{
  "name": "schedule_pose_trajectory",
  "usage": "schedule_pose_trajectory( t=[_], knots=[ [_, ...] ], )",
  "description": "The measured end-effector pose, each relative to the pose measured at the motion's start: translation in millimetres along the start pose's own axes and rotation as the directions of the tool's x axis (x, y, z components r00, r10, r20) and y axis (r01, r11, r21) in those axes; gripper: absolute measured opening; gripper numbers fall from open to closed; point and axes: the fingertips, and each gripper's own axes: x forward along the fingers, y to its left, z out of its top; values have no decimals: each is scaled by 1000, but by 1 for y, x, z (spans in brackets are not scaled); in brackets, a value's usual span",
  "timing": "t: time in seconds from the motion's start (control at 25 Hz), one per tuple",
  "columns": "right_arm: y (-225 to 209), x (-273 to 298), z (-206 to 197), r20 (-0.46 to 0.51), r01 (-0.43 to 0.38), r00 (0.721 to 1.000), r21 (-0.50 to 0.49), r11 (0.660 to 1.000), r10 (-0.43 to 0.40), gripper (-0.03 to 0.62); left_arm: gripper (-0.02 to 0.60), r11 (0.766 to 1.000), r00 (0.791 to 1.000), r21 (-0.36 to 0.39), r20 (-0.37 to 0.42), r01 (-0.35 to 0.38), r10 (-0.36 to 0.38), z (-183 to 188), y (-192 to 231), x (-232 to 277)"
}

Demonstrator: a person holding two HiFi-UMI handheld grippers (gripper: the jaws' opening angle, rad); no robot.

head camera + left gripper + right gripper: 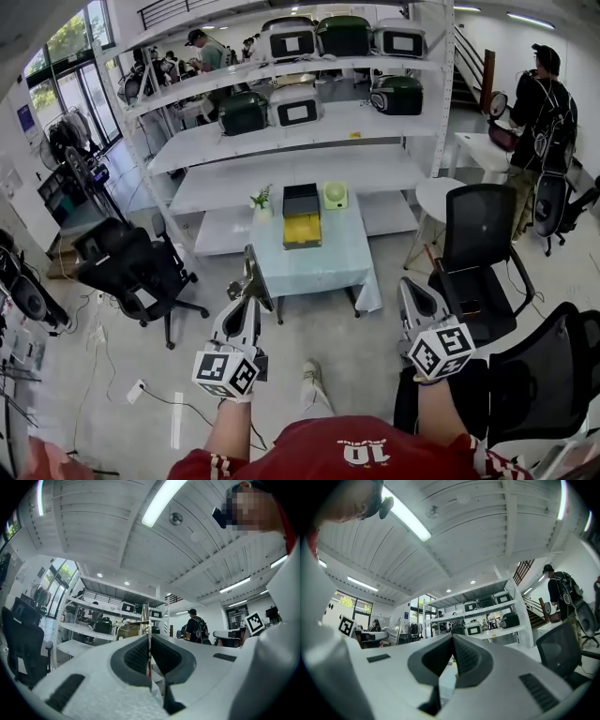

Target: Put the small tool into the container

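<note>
The left gripper [250, 279] was clamped on the thin, flat metal small tool [145, 618], held upright well short of the pale-blue-clothed table [323, 267], probably for carrying. The yellow open container [302, 231] sat mid-table. The right gripper [407, 289] was closed and empty. The red shirt [361, 453] read "10".

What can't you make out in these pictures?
Thin metal tool: pinched in the left claw, edge-on in the left gripper view, tiny in the head view; its type is unclear.
Black box on the blue-clothed table: too small in the head view to tell what it holds.
</note>
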Motion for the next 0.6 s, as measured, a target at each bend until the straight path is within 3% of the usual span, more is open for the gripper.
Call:
schedule_pose_trajectory(
  t=[0.6],
  knots=[
    [-61,163,-3,-34,30,999,-31,999,-31,5,6,998,999,46,20,44,-44,-18,90,156]
  ],
)
